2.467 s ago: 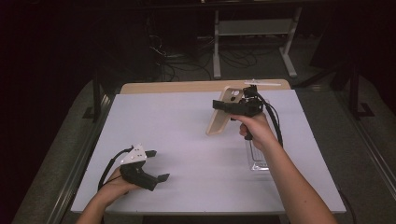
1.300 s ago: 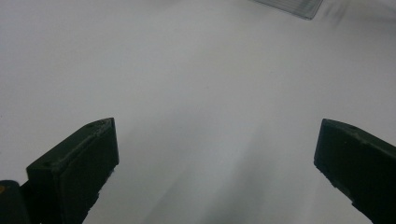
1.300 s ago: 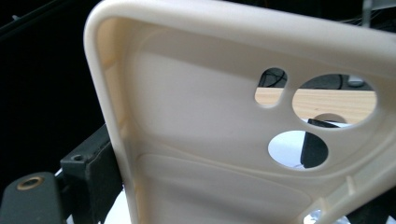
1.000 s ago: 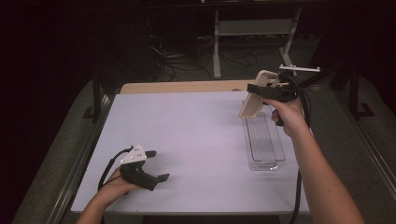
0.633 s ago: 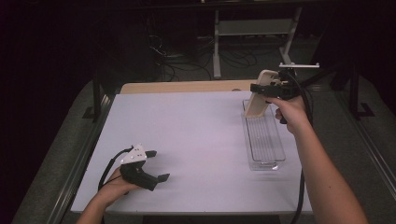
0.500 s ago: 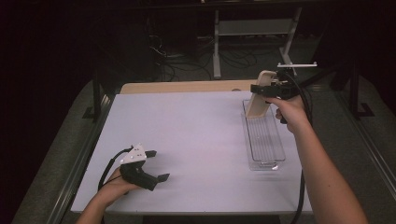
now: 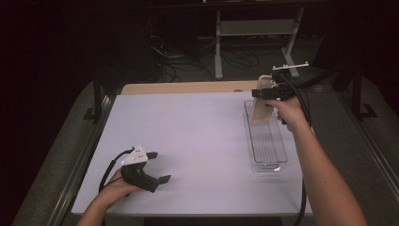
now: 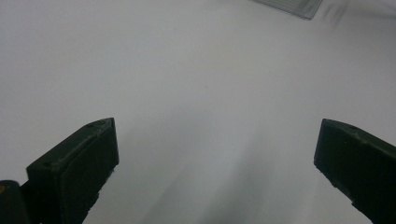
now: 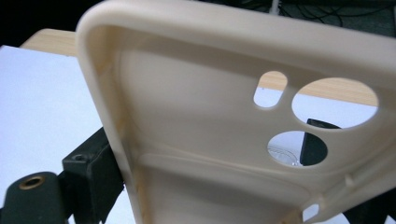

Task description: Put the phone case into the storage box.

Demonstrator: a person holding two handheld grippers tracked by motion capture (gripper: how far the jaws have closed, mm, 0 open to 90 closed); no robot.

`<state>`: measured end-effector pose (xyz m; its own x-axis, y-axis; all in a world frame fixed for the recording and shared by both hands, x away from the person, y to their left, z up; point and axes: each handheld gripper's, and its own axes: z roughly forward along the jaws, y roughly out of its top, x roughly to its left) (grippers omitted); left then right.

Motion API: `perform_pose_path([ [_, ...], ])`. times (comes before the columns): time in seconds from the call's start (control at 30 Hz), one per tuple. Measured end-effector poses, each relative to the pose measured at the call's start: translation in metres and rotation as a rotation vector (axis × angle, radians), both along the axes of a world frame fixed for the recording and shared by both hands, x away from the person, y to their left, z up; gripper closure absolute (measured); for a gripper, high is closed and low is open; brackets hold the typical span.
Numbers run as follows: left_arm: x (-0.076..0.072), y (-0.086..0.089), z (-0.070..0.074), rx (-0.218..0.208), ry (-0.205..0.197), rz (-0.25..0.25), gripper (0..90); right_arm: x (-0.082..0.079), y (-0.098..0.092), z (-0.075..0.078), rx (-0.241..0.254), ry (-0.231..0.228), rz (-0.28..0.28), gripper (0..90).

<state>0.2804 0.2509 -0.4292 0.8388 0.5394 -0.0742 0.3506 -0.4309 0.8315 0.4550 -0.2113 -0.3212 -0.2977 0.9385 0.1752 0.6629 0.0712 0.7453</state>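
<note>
Black-jawed, the left tool (image 7: 157,169) rests wide open and empty on the white table (image 7: 197,141). Farther off, the right tool (image 7: 263,94) clamps a cream phone case (image 7: 261,106) upright over the clear tray's (image 7: 268,141) far end; lowering it in looks next.

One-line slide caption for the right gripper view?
Right tool clamps a cream phone case, inner side facing the camera, cutouts showing the table beyond.
</note>
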Motion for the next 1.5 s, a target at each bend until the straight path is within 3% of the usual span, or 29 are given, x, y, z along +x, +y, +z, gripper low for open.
perform_pose_path([
  [0.63, -0.001, -0.001, 0.0, -0.004, 0.013, -0.005, 0.0, 0.02, 0.011, -0.024, -0.061, 0.084, -0.038, 9.8],
  [1.23, -0.001, -0.002, -0.001, -0.01, 0.016, -0.018, 0.0, 0.042, 0.02, -0.042, -0.142, 0.13, -0.064, 9.7],
  [1.5, -0.002, -0.003, 0.0, -0.018, 0.024, -0.018, 0.0, 0.051, 0.021, -0.046, -0.139, 0.137, -0.079, 9.3],
])
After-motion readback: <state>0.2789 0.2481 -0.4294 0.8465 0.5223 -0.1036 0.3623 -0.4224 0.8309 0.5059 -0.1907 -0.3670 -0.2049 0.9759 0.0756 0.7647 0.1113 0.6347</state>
